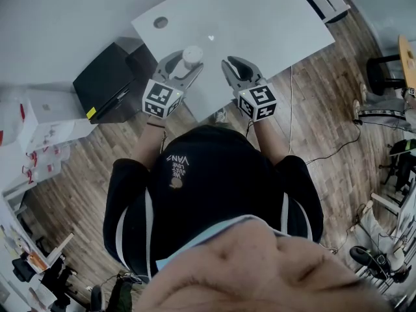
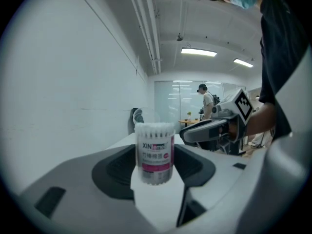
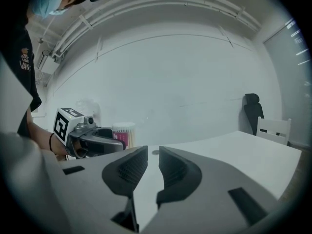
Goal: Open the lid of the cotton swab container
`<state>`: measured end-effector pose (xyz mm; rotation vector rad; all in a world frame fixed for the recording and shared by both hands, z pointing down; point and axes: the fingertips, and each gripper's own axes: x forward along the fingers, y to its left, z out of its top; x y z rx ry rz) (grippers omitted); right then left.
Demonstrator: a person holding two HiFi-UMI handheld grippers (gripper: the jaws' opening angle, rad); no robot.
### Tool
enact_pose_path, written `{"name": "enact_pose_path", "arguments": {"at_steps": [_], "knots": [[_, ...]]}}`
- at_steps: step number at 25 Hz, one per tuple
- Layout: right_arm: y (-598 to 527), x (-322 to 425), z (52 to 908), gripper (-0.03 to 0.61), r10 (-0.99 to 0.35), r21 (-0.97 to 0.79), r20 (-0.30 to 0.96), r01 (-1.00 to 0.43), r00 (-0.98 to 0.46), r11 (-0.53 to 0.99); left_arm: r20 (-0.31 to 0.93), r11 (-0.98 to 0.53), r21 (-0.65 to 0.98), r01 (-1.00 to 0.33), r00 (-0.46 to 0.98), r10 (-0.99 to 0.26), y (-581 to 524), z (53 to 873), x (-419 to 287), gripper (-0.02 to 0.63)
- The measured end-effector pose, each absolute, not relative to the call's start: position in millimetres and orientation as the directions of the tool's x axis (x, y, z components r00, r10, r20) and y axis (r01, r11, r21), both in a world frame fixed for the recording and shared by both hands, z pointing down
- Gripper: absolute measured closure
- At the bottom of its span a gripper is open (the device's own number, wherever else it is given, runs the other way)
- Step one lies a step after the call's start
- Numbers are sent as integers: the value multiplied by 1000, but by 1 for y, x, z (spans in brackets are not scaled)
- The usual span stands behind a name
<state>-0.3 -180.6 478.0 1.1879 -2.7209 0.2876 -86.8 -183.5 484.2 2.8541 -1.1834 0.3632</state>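
Note:
The cotton swab container (image 1: 192,55), a clear tub with a pink label, stands upright on the white table (image 1: 260,18) near its front edge. My left gripper (image 1: 188,62) is closed around it, one pad on each side of the tub (image 2: 155,152), its clear lid (image 2: 155,126) on top. My right gripper (image 1: 235,64) hovers just to the right, apart from the tub, with only a narrow slit between its jaws and nothing in it (image 3: 153,155). The right gripper view shows the tub (image 3: 124,133) behind the left gripper (image 3: 97,140).
A black cabinet (image 1: 110,80) stands by the table's left corner. The table has a round cable hole (image 1: 160,22). A white chair (image 3: 273,129) sits at the table's far end. A cable (image 1: 292,96) trails over the wooden floor.

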Motion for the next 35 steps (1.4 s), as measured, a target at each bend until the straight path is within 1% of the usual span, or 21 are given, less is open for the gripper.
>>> {"name": "enact_pose_path", "arguments": {"at_steps": [8, 13, 24, 35], "knots": [[-183, 4, 477, 536, -710, -110, 216, -739, -671, 665, 224, -711, -55, -701, 685, -693, -185, 483, -83, 362], [-183, 4, 480, 549, -709, -113, 223, -740, -669, 663, 224, -706, -44, -707, 681, -697, -186, 484, -84, 362], [-185, 3, 487, 566, -707, -100, 246, -743, -663, 662, 225, -706, -40, -707, 682, -696, -187, 485, -84, 362], [-187, 4, 485, 566, -713, -91, 247, -749, -656, 657, 231, -708, -41, -705, 683, -693, -187, 486, -83, 362]]}}
